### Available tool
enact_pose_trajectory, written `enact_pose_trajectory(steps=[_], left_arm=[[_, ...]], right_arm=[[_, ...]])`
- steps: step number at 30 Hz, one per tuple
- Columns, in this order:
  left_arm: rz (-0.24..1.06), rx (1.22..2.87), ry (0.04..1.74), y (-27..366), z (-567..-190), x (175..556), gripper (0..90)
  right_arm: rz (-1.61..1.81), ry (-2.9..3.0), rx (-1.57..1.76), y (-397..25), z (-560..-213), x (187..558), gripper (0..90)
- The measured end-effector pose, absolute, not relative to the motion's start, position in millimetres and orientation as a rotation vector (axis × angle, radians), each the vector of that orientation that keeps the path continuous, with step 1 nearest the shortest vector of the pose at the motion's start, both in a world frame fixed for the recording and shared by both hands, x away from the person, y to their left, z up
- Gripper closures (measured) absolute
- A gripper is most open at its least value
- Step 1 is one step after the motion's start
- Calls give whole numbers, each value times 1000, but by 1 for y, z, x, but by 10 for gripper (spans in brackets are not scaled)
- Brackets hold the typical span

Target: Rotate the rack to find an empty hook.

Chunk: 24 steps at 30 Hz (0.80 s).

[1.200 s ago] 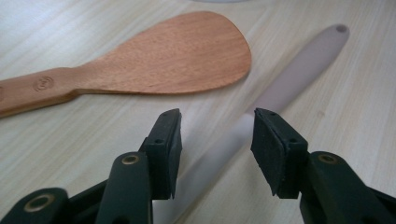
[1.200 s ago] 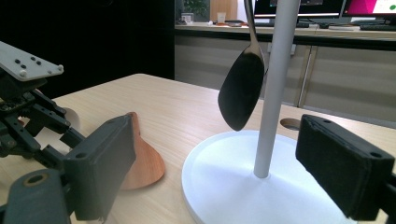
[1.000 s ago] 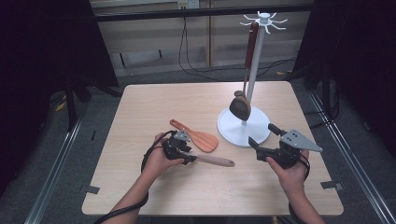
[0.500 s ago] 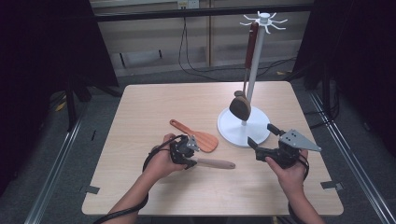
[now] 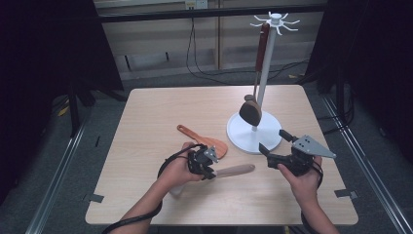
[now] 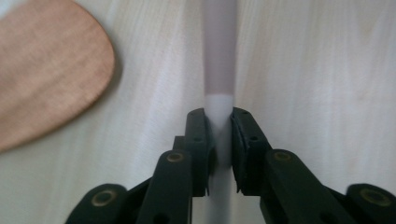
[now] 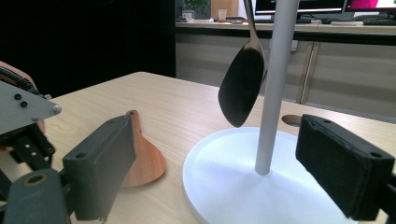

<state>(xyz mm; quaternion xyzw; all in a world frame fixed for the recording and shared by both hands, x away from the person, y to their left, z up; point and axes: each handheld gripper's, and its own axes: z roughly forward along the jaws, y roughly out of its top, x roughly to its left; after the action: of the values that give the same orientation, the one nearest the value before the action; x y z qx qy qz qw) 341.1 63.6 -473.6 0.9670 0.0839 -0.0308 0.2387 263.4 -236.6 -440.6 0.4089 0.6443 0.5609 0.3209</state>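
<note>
Left gripper view: handle (image 6: 219,100) between fingers (image 6: 198,140).

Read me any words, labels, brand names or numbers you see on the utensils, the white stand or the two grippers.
None can be read.
Left gripper, shut on the pale utensil handle: no lettering.
Right gripper, open: no lettering on it or its grey plate.
Wooden spatula, hanging dark spoon, white stand: all unmarked.
Background monitors: too blurred to read.

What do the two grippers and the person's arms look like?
Both grippers, left gripper and right gripper, are black with flat, blocky jaws. The right one carries a grey three-cornered plate. A black cable loops from the left one. The forearms are bare, without sleeves.
</note>
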Motion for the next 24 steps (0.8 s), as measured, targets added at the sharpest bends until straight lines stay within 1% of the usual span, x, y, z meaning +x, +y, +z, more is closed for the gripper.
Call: enact_pose_trajectory(steps=[1, 2, 4, 5, 7, 13, 19, 20, 24], left_arm=[[-88, 2631, 227, 66, -472, 341, 788], [-56, 2617, 215, 67, -472, 341, 787], [-44, 2604, 224, 71, -466, 341, 788], [-63, 2565, 253, 73, -463, 341, 788], [-59, 2519, 269, 76, -457, 340, 788], [-59, 2421, 301, 85, -440, 339, 788], [-28, 2296, 392, 94, -429, 342, 788], [-5, 2293, 390, 95, -427, 342, 788], [9, 2210, 430, 98, -422, 341, 788]], right_arm=[[1473, 1693, 1075, -237, -441, 263, 117], [1469, 1688, 1080, -238, -440, 264, 117], [1477, 1686, 1087, -238, -440, 263, 117], [1478, 1682, 1088, -238, -440, 264, 117], [1480, 1682, 1090, -237, -440, 264, 118], [1480, 1708, 1072, -233, -442, 264, 120], [1494, 1712, 1066, -229, -442, 264, 123], [1491, 1716, 1062, -228, -442, 263, 125], [1499, 1746, 1049, -222, -444, 264, 127]])
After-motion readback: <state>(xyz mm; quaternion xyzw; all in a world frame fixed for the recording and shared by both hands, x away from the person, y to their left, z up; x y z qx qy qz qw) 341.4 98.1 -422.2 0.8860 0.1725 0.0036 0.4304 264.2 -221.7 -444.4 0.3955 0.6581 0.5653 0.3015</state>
